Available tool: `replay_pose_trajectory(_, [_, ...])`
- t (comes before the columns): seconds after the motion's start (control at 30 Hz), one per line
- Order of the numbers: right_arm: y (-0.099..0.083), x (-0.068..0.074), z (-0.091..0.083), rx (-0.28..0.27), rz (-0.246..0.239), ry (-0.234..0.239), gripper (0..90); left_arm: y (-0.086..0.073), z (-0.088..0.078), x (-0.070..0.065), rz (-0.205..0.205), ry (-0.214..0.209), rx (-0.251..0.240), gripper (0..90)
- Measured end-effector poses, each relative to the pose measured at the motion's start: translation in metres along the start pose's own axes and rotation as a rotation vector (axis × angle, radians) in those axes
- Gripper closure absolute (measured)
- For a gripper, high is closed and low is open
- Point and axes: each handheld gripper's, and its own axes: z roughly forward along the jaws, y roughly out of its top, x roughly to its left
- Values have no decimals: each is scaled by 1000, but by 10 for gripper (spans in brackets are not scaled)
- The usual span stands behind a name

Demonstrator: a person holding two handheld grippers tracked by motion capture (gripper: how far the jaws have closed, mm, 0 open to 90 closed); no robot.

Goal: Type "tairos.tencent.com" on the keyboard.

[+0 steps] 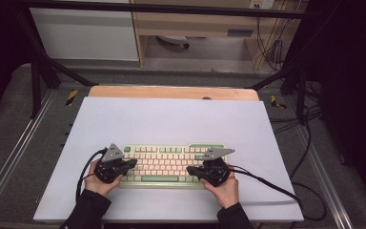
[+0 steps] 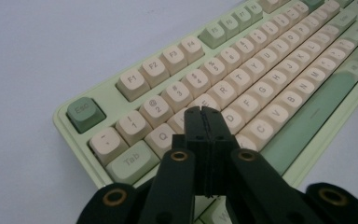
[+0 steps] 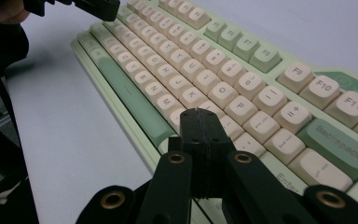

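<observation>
Black left tool [image 1: 132,163] closed | right tool [image 1: 190,170] closed | over keyboard [image 1: 171,153]

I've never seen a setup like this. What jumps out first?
A pale green keyboard with cream keys lies near the front of a white table top. A person's hands hold the black left gripper and right gripper over its two ends, both with jaws shut.

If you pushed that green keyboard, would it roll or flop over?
Probably neither. The keyboard lies flat and wide on the white table, so it should slide, not roll or tip. It looks like a stiff plastic slab. The keys would likely dip under the shut tongs.
</observation>
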Motion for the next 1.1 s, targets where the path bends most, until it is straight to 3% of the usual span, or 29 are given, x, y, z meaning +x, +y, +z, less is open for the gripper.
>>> replay_pose_trajectory(0.67, [22,22,37,13,-22,27,900,-11,-15,7,-18,2,-24,899])
replay_pose_trajectory(1.1, [24,27,63,44,-40,21,900,-12,-15,9,-22,4,-25,899])
